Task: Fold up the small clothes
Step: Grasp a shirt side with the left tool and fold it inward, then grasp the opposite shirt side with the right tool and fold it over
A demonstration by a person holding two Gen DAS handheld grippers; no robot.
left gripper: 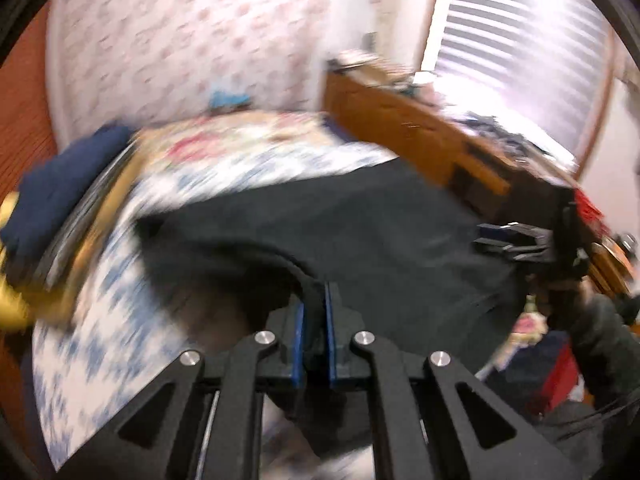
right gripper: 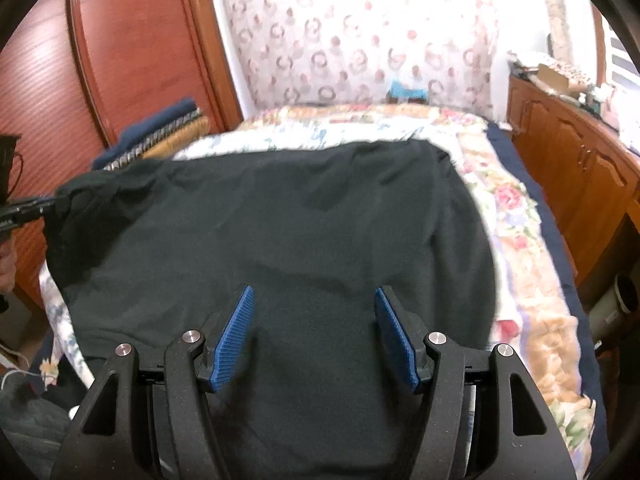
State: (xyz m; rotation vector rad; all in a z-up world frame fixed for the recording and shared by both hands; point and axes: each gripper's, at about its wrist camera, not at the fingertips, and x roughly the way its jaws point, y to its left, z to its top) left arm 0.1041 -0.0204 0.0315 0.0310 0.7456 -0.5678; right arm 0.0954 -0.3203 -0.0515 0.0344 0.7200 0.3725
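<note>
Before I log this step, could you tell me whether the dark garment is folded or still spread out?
Mostly spread: the dark garment lies flat across the bed, one corner pinched in the left gripper.

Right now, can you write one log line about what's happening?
left hand-held gripper: shut on shirt edge | right hand-held gripper: open over shirt | shirt: spread on bed

Dark green-black garment (right gripper: 280,220), floral bedspread (right gripper: 516,216) – pink, cream – navy folded pile (right gripper: 168,114), reddish-brown wardrobe (right gripper: 132,40).
</note>
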